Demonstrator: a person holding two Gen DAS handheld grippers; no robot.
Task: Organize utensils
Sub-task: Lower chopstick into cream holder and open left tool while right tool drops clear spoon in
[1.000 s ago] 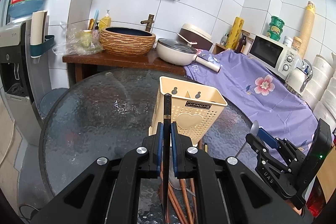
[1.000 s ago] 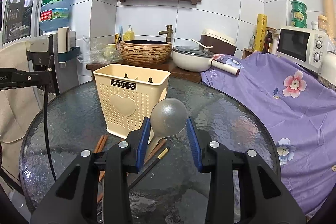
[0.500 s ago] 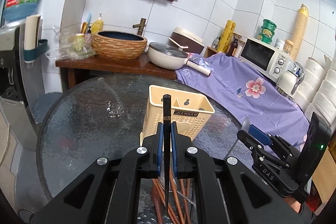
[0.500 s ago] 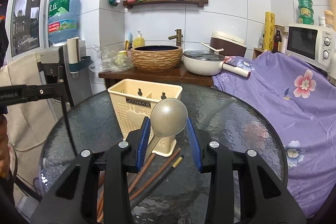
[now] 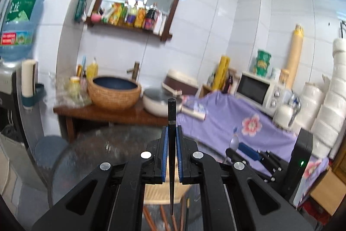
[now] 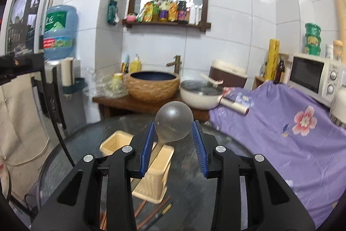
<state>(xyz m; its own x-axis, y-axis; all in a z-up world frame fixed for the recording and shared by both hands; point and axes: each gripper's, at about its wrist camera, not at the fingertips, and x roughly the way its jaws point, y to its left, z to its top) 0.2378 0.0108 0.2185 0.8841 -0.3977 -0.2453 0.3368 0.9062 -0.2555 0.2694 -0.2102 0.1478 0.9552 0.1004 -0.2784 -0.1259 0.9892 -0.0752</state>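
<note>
My left gripper (image 5: pixel 172 140) is shut on a black chopstick (image 5: pixel 172 122) that stands upright between its blue pads, its thin end pointing down over the cream utensil holder (image 5: pixel 160 195) below. My right gripper (image 6: pixel 173 135) is shut on a grey spoon (image 6: pixel 173 123), bowl up, handle slanting down towards the cream utensil holder (image 6: pixel 159 168) on the round glass table (image 6: pixel 222 144). Brown chopsticks (image 6: pixel 151 211) and a dark one lie on the glass in front of the holder. The right gripper (image 5: pixel 240 149) also shows at the right of the left wrist view.
Behind the table stands a wooden bench (image 6: pixel 121 101) with a woven basin (image 6: pixel 152 86) and a white pan (image 6: pixel 202 93). A purple flowered cloth (image 6: pixel 287 129) covers the right side, with a microwave (image 6: pixel 313 74) behind. A water dispenser (image 6: pixel 58 40) stands at left.
Both grippers have risen with their utensils still held. The holder and the table have dropped lower in both views, and the holder is now seen from above.
</note>
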